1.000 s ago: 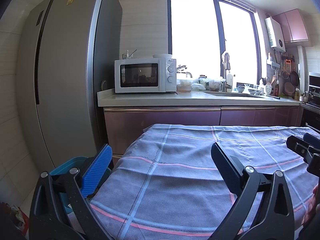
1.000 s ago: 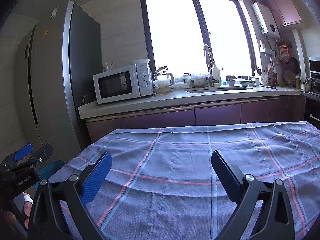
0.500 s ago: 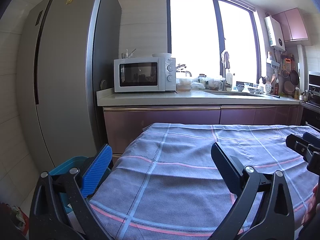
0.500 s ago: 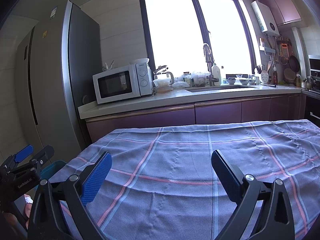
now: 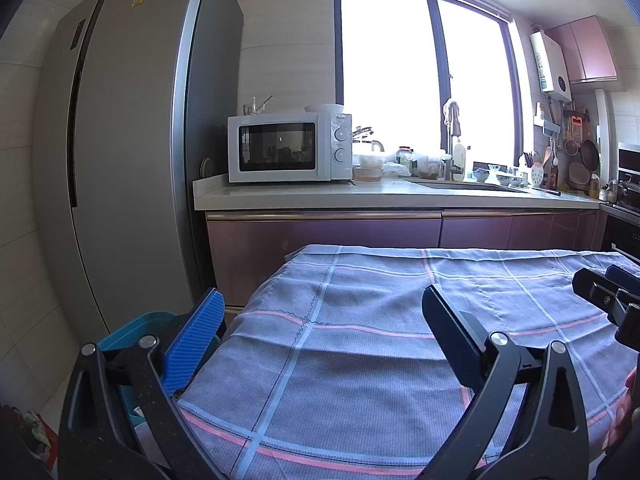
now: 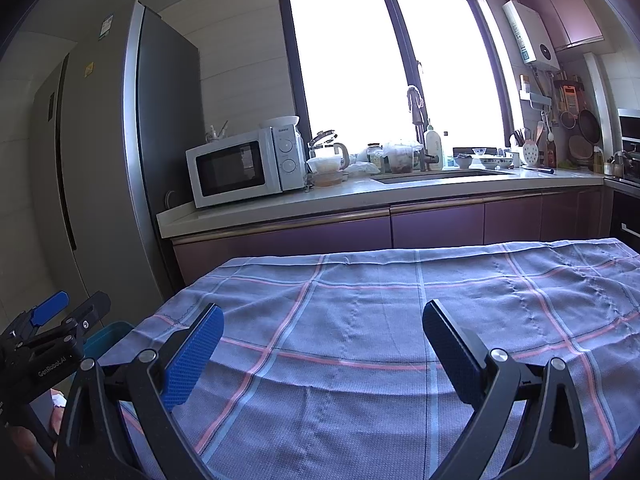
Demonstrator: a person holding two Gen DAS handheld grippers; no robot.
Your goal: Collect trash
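My left claw (image 5: 320, 334) and my right claw (image 6: 322, 340) both hover with fingers spread wide and nothing between them, side by side above the plaid cloth (image 6: 400, 320) that covers the bench. I see no trash on the cloth. A teal bin (image 5: 138, 326) sits low beside the bench's left edge, near the fridge (image 5: 132, 160).

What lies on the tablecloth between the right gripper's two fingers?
Nothing: in the right wrist view the right gripper is open, and the stretch of tablecloth between its fingers is bare. No trash shows there.
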